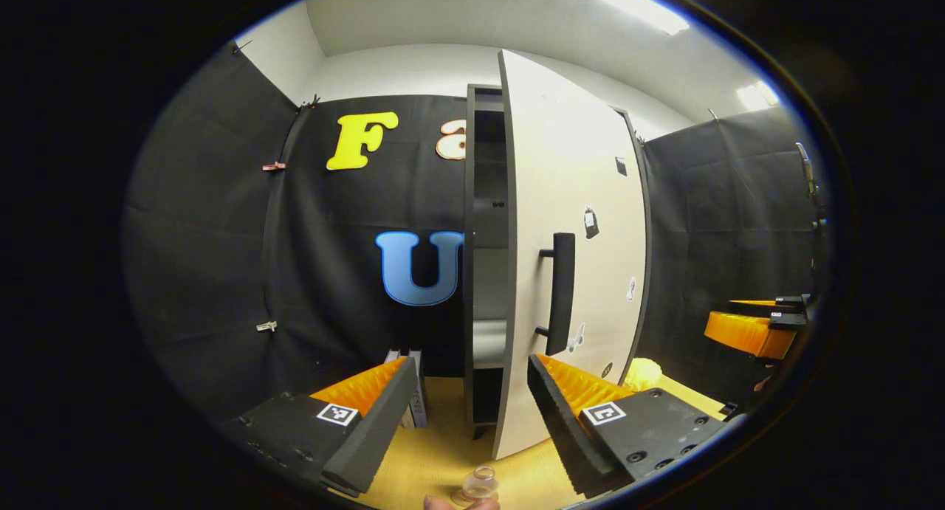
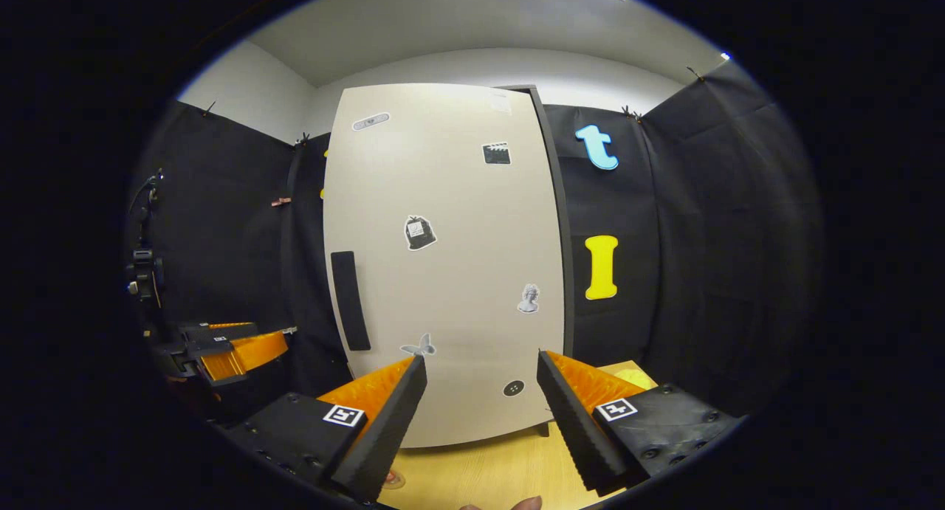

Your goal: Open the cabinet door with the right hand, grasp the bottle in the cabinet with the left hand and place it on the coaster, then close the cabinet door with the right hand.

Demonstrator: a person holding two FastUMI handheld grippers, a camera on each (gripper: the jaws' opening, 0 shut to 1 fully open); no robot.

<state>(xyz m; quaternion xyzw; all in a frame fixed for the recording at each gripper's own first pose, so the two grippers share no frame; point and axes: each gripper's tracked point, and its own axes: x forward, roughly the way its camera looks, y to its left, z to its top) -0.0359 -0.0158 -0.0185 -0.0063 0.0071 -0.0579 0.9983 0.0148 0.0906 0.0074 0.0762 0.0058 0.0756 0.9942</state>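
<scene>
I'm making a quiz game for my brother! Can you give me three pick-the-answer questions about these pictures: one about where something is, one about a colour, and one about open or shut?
1. Where is the bottle?
A. up on a shelf
B. down on the table
C. on top of some books

2. What colour is the door handle?
A. black
B. red
C. white

3. How is the cabinet door?
A. shut tight
B. partly open
C. lying on the floor

Answers:
1 B, it stands on the wood in front of the cabinet door.
2 A, it is a dark bar on the pale door.
3 B, the left gripper view shows a gap beside its edge.
</scene>
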